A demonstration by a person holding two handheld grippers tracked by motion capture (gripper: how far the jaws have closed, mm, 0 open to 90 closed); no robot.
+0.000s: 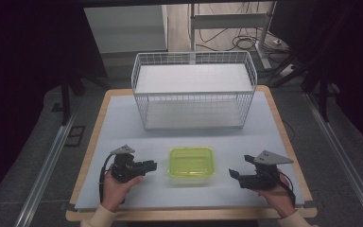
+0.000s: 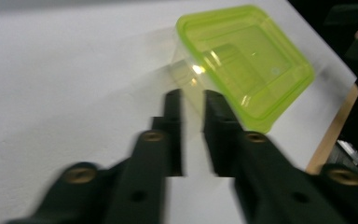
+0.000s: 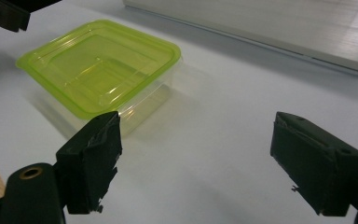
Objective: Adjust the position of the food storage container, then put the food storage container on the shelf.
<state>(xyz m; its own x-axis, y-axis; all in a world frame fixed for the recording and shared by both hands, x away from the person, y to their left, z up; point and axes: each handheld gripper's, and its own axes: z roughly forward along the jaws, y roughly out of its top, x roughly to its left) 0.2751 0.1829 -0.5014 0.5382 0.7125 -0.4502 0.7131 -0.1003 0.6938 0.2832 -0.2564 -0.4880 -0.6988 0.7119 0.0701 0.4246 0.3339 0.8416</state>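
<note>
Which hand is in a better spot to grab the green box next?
Probably left: the left gripper points at the green-lidded box from close by, jaws apart. The right gripper is open too, but sits farther off.

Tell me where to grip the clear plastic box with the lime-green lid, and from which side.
Probably best at the short side walls of the clear plastic box with the lime-green lid, just under the lid's overhanging rim. It sits flat and level between the left gripper and right gripper, so come in level from both sides.
</note>
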